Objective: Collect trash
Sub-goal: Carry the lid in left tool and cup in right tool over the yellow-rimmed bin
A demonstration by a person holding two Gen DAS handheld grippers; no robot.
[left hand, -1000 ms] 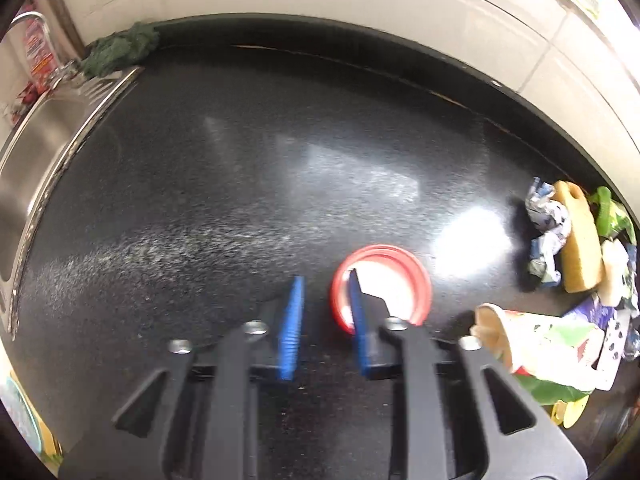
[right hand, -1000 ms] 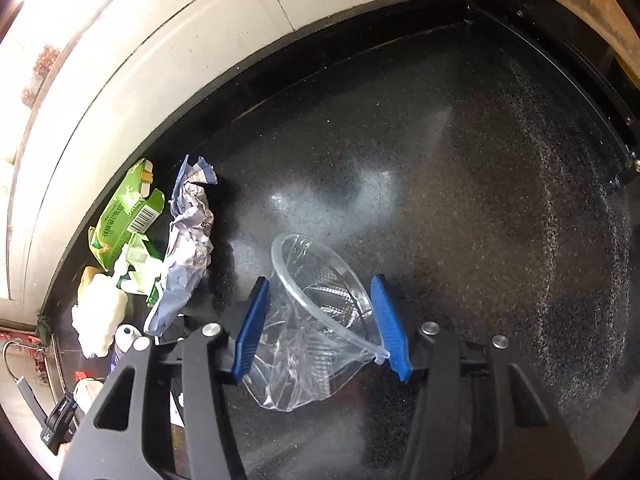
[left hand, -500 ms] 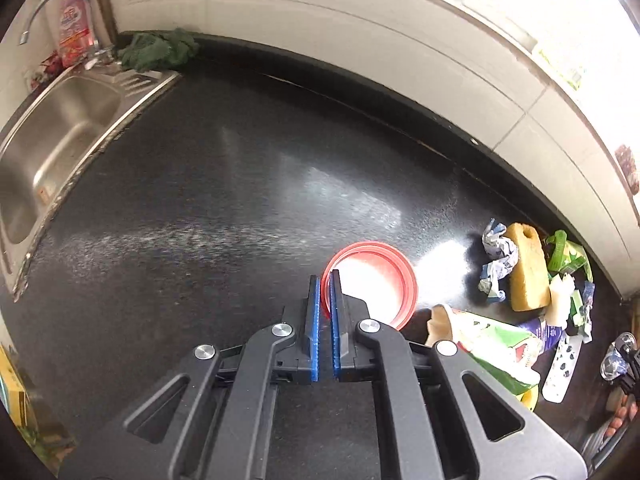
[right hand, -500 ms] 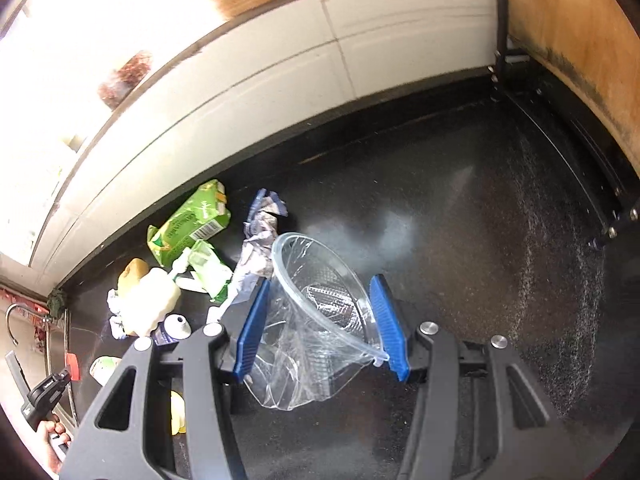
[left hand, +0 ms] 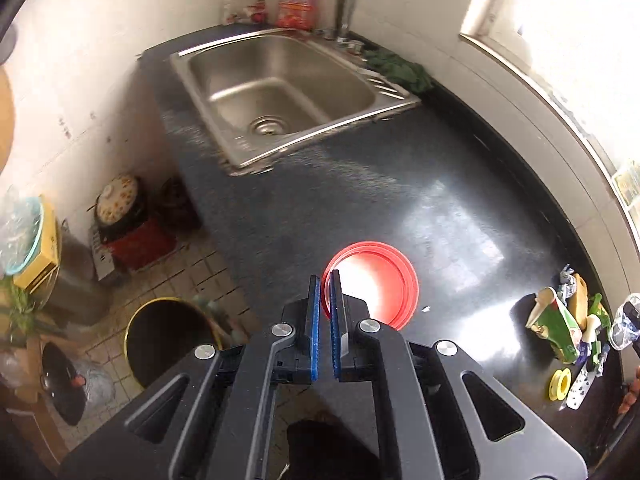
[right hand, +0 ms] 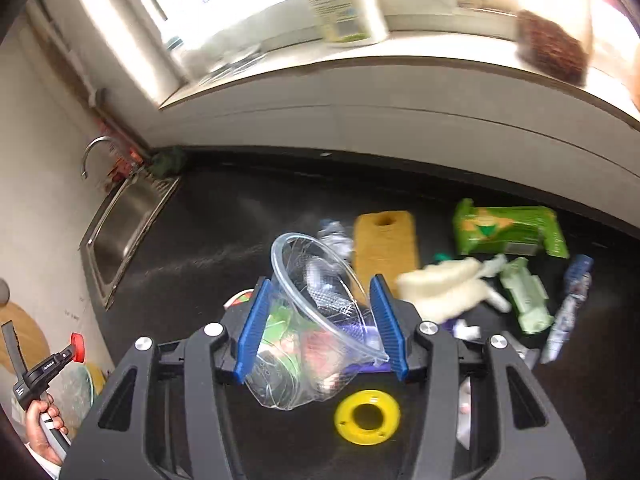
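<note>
My left gripper (left hand: 325, 280) is shut on the rim of a red plastic lid (left hand: 376, 284) and holds it up, above the black counter's front edge. A dark trash bin with a yellow rim (left hand: 168, 340) stands on the floor below, to the left. My right gripper (right hand: 322, 296) is shut on a crumpled clear plastic cup (right hand: 316, 320), raised over a pile of trash: a green wrapper (right hand: 508, 232), a yellow sponge (right hand: 386, 248), a white wad (right hand: 448, 284), a small bottle (right hand: 572, 300) and a yellow ring (right hand: 367, 416).
A steel sink (left hand: 280, 92) with a tap and a green cloth (left hand: 400, 68) lies at the counter's far end. Pots and boxes (left hand: 120, 216) stand on the tiled floor. The trash pile also shows at the right in the left wrist view (left hand: 560, 320).
My left gripper closed on the red lid and lifted it, swinging left toward the counter edge and floor. My right gripper, still holding the cup, rose and turned left over the trash pile.
</note>
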